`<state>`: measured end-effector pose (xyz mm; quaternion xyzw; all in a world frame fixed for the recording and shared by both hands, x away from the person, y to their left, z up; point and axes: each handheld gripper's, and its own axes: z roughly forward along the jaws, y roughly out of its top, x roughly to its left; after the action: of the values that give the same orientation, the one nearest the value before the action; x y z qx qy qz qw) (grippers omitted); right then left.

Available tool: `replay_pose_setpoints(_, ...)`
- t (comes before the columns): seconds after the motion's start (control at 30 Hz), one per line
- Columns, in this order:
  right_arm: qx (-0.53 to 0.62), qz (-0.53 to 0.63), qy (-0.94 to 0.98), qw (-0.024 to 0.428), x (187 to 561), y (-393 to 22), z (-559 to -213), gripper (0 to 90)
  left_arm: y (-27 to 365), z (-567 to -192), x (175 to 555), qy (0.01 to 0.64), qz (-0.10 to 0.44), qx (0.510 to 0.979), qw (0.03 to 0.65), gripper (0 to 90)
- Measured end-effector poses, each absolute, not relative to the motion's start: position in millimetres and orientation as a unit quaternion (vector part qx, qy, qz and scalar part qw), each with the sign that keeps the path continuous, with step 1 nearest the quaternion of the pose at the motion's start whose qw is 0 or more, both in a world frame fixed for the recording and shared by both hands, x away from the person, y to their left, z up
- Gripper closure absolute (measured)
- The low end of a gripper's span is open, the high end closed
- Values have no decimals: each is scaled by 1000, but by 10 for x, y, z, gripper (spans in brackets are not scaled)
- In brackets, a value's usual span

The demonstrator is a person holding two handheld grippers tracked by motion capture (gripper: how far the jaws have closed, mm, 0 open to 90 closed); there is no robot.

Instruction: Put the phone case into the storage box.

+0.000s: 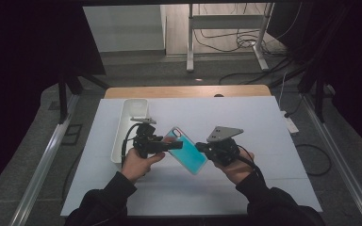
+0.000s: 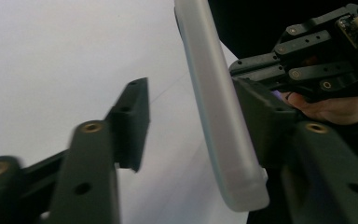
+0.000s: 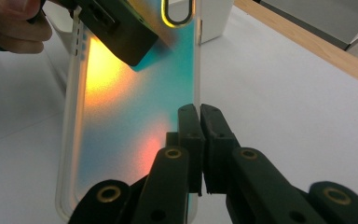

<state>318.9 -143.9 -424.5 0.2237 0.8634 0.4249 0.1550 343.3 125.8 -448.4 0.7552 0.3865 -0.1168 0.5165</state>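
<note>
You see a white bin (image 1: 133,123) standing at the left of the white desk (image 1: 264,122), cables (image 1: 245,40) on the floor beyond.

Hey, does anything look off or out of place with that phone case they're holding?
Nothing looks damaged or spilled. The teal phone case is held tilted above the table by the right claw, pinched on its edge. The left claw straddles its other end, one pad apart.
</note>
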Motion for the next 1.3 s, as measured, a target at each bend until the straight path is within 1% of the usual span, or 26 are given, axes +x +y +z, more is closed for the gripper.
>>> replay_pose_setpoints(0.03,224,424,863,157,3188,-1439,-4244,877,1258,-4484,3433,386,-119,755,517,544)
replay_pose_setpoints(0.23,224,424,863,160,3188,-1433,-4255,876,1254,-4481,3436,383,-134,753,518,697)
replay_pose_setpoints(0.37,222,422,864,160,3188,-1424,-4267,876,1259,-4484,3441,385,-148,747,522,778)
replay_pose_setpoints(0.4,222,422,864,160,3188,-1424,-4267,876,1269,-4486,3446,385,-155,743,525,778)
replay_pose_setpoints(0.47,219,422,866,156,3188,-1418,-4274,867,1276,-4491,3448,386,-166,738,528,838)
replay_pose_setpoints(0.53,213,413,870,161,3176,-1393,-4293,864,1273,-4487,3444,385,-164,743,523,857)
replay_pose_setpoints(0.73,211,414,872,154,3188,-1398,-4303,848,1260,-4463,3427,379,-152,751,518,861)
replay_pose_setpoints(0.8,215,420,869,148,3195,-1410,-4296,803,1259,-4457,3426,380,-147,756,512,861)
replay_pose_setpoints(0.9,219,429,865,140,3207,-1438,-4265,698,1263,-4468,3436,384,-144,757,508,860)
replay_pose_setpoints(0.93,219,429,865,140,3207,-1438,-4265,698,1263,-4468,3436,384,-144,757,508,860)
replay_pose_setpoints(1.0,225,431,864,129,3221,-1458,-4250,622,1272,-4470,3443,388,-143,757,507,860)
replay_pose_setpoints(1.07,230,429,865,123,3237,-1473,-4245,566,1276,-4465,3443,389,-141,757,505,860)
replay_pose_setpoints(1.13,236,427,866,107,3264,-1484,-4244,504,1288,-4456,3442,386,-140,759,506,860)
replay_pose_setpoints(1.3,244,428,868,64,3330,-1520,-4251,386,1325,-4443,3439,374,-140,761,511,858)
